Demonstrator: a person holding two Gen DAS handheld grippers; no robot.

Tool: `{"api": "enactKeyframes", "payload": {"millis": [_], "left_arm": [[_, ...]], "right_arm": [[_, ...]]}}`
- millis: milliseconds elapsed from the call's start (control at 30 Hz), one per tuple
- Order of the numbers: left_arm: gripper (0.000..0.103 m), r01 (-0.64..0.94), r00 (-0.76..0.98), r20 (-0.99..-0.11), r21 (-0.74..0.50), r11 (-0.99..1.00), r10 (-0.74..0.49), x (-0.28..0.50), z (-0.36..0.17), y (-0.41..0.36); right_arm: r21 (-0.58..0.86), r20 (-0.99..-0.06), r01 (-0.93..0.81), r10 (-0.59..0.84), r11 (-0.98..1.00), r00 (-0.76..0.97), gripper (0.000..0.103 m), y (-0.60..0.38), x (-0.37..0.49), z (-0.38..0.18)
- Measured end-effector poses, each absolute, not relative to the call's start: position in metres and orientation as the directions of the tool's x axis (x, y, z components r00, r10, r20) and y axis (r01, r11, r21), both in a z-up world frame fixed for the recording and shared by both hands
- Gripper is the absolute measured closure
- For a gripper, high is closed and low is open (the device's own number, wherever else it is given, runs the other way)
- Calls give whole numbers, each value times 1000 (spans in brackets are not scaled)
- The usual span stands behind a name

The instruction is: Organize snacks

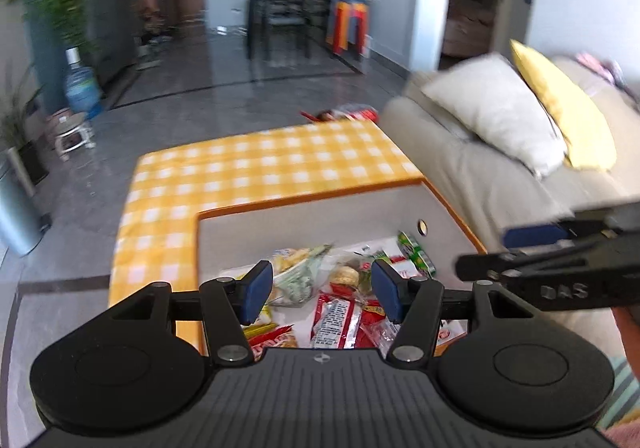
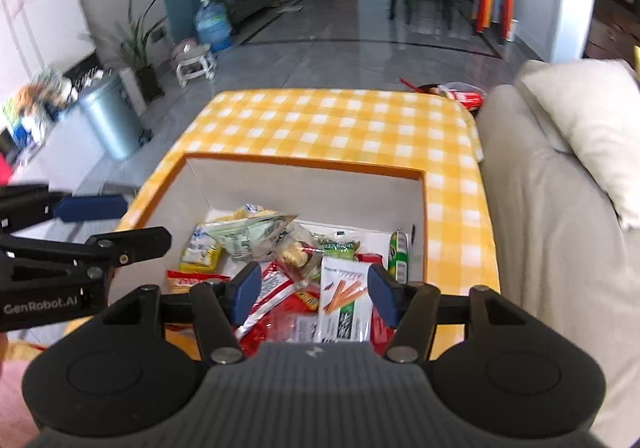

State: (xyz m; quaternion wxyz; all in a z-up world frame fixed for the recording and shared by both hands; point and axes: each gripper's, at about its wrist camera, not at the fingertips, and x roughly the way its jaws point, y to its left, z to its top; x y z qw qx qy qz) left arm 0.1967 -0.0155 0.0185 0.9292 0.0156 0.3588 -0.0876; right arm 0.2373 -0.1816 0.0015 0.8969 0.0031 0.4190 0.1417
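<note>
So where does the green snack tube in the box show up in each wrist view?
Left wrist: green snack tube lies by the box's right wall, right of centre.
Right wrist: same tube stands against the right wall, lower right of centre.
Shared landmark: the box's orange rim.

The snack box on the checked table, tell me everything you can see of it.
The box is open-topped and rectangular, with plain white inner walls, an orange rim and a small round hole in its right wall. It looks like cardboard. It sits upright at the near end of the yellow-checked tablecloth, holding a loose pile of snack packets. Neither tool touches it.
</note>
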Motion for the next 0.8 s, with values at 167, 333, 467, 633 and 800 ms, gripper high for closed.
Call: {"api": "enactKeyframes", "payload": {"millis": [167,333,467,633,800], "left_arm": [[35,93,778,-623,-6,996,-77,169,33,-11],[23,26,819,-573,28,999,-5,141,49,-7],[17,-30,840,-541,44,999,49,122,55,-4],[14,-51,848,-527,32,998,60,106,50,0],[13,-42,811,-583,9,999,39,108,36,5]], "right_arm": [[159,-717,-181,240,970,654,40,-188,190,23],[167,-668,-171,239,971,705,33,-189,149,46],[179,-647,-148,230,973,727,30,-186,123,54],[142,-601,-134,193,981,776,19,-180,100,53],[124,-574,-147,192,981,796,14,-169,91,47]]}}
